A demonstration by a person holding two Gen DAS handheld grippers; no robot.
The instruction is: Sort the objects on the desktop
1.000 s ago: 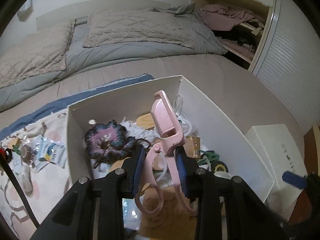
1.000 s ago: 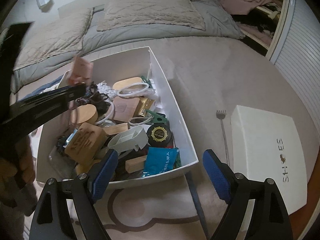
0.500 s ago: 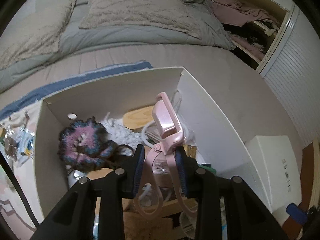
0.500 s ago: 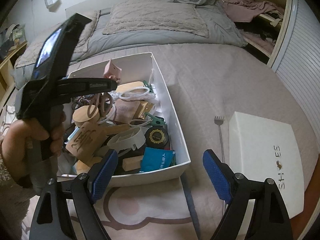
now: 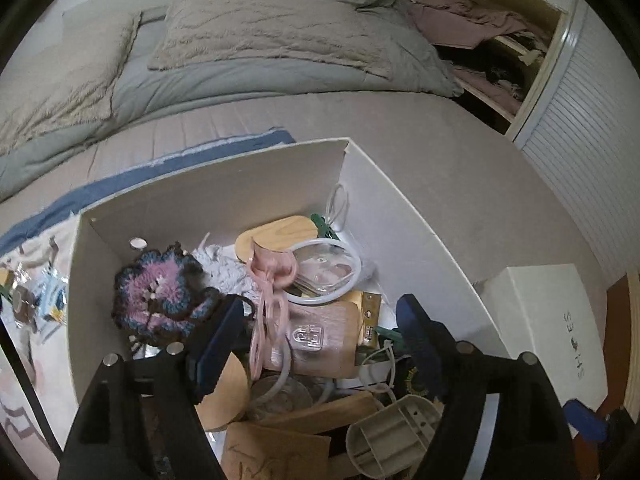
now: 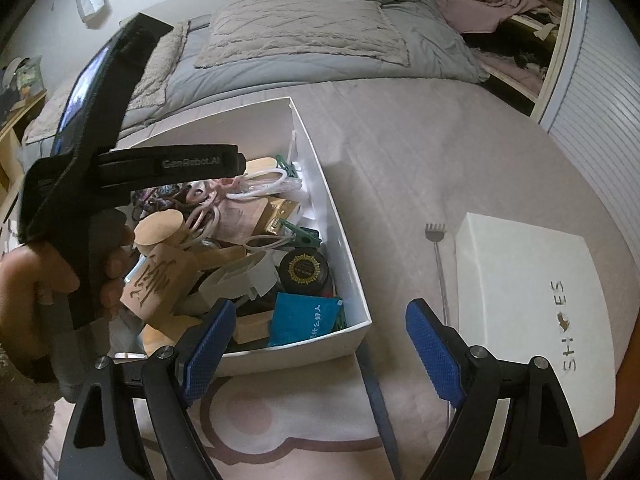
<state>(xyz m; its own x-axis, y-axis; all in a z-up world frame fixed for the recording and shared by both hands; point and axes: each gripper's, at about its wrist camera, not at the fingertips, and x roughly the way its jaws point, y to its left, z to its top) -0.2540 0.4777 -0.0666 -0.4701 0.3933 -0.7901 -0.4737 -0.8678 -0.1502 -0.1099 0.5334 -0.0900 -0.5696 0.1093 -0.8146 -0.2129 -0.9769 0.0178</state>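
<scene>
1. Left wrist view: the left gripper (image 5: pixel 320 344) hangs over the white box (image 5: pixel 400 208), its jaws opening; the blue pads touch nothing.
2. Between them, blurred, the pink curler (image 5: pixel 268 292) lies free on the clutter in the box, beside a crocheted flower (image 5: pixel 160 296).
3. Right wrist view: the right gripper (image 6: pixel 316 352) stands wide apart and empty, near the box's front wall.
4. A lid (image 6: pixel 532 300) and a back scratcher (image 6: pixel 438 256) lie to the right.

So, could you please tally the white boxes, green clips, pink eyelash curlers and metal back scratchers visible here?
White boxes: 2
Green clips: 2
Pink eyelash curlers: 1
Metal back scratchers: 1
Total: 6
</scene>
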